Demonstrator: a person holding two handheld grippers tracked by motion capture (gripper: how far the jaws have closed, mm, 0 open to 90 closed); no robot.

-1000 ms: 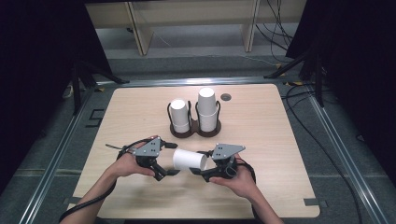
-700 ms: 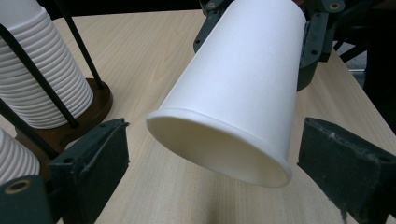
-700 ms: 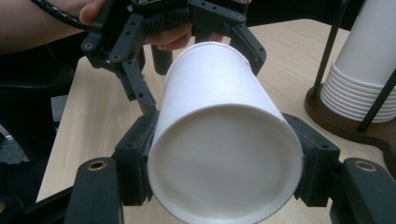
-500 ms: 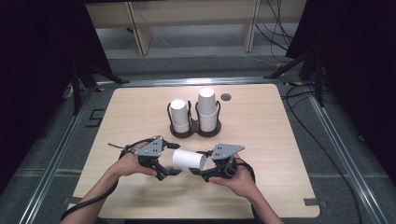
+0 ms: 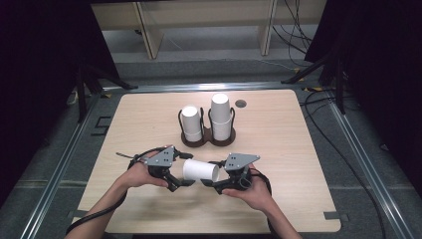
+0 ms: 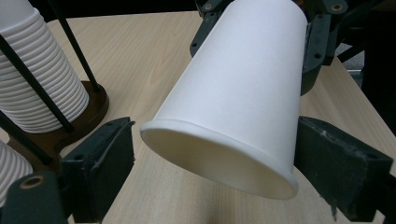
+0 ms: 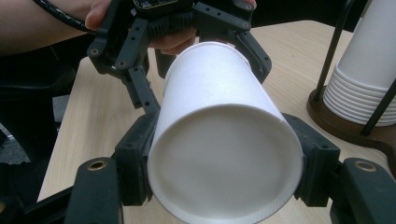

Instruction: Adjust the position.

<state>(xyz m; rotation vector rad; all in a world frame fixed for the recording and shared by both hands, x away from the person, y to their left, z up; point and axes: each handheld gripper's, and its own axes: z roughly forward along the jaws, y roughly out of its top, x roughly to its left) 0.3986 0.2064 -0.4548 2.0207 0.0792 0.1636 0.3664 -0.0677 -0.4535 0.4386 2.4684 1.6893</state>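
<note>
Cup (image 5: pixel 200 170), a single white paper one, hangs on its side just above the bench (image 5: pixel 288 149), on the person's side of the wire rack (image 5: pixel 206 143) and well apart from it. Its long axis runs level, roughly parallel to the row that the rack's two stacks make. The shorter stack (image 5: pixel 191 123) and the taller stack (image 5: pixel 221 115) stand upside down in the rack, untouched. The right gripper (image 5: pixel 213 183) is clamped on the cup near its narrow, closed base. Its two jaws press the wall from either side, and that grip alone seems to be carrying the cup. The cup's wide, rolled rim points away from that hand towards the left gripper (image 5: pixel 179 182), and this is the relation that matters. The left gripper faces straight down the cup's axis with the rim end sitting between its jaws. Those jaws have just been closing around the rim. One jaw stands clear of it with a visible gap and the other is right at the wall, so the left gripper is not gripping yet. I would judge that the left gripper is the one placed to act next. It needs to close squarely across the rim without crushing the thin paper while the other hand keeps the cup level.
</note>
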